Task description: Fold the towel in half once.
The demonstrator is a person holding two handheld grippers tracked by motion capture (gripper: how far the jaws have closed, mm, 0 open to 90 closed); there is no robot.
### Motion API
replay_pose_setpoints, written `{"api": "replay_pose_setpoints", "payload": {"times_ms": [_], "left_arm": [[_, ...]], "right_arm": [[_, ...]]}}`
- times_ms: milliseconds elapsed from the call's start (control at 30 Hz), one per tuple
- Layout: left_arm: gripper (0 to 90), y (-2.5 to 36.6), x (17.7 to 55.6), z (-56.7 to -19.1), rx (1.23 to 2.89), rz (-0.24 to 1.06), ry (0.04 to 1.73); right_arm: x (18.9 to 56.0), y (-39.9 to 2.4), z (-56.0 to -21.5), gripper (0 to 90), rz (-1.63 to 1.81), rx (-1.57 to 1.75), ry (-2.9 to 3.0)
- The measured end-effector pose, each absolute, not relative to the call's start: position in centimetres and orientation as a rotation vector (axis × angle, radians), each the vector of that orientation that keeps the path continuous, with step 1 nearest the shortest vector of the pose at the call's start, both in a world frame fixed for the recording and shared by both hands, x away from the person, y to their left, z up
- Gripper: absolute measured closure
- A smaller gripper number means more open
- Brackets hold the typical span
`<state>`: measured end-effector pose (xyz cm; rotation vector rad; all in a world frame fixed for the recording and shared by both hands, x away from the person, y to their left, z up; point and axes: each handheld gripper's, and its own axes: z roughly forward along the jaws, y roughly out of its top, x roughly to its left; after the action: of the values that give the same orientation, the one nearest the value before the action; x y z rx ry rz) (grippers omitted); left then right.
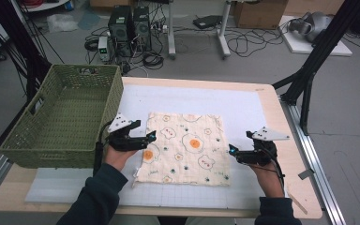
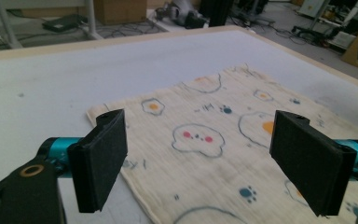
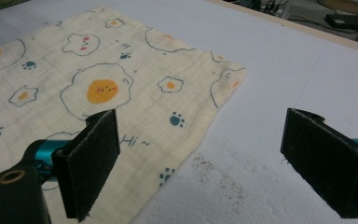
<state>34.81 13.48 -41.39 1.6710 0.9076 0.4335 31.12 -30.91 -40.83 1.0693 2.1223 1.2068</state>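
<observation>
Cream cloth (image 1: 184,147) printed with fried eggs lies flat on the white mat (image 1: 243,105), and we use it as our landmark. We hold the left gripper (image 1: 153,137) over its left edge and the right gripper (image 1: 232,150) just off its right edge, both with jaws spread wide and gripping nothing. A green woven basket (image 1: 61,117) stands to the cloth's left.

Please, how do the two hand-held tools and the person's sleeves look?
Each tool, left tool and right tool, has a black body with teal parts near two flat black pads, a brass-coloured ring, a grey three-cornered plate on top and a black cable. The sleeves are dark teal.
</observation>
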Motion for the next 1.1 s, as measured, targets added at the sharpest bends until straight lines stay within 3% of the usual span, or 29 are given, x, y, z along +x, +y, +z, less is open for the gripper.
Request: {"api": "replay_pose_setpoints", "payload": {"times_ms": [400,733,1100], "left_arm": [[26.6,12.1,40.0,-41.7,1.723,0.403,1.021],[36.8,13.1,42.7,-44.6,1.779,0.495,1.214],[38.1,11.4,44.8,-44.1,1.868,0.561,1.198]], "right_arm": [[31.7,-30.8,-41.2,11.0,1.23,1.084,2.153],[32.0,-30.7,-41.4,11.1,1.22,1.093,2.159],[32.4,-30.4,-41.7,11.1,1.211,1.101,2.174]]}}
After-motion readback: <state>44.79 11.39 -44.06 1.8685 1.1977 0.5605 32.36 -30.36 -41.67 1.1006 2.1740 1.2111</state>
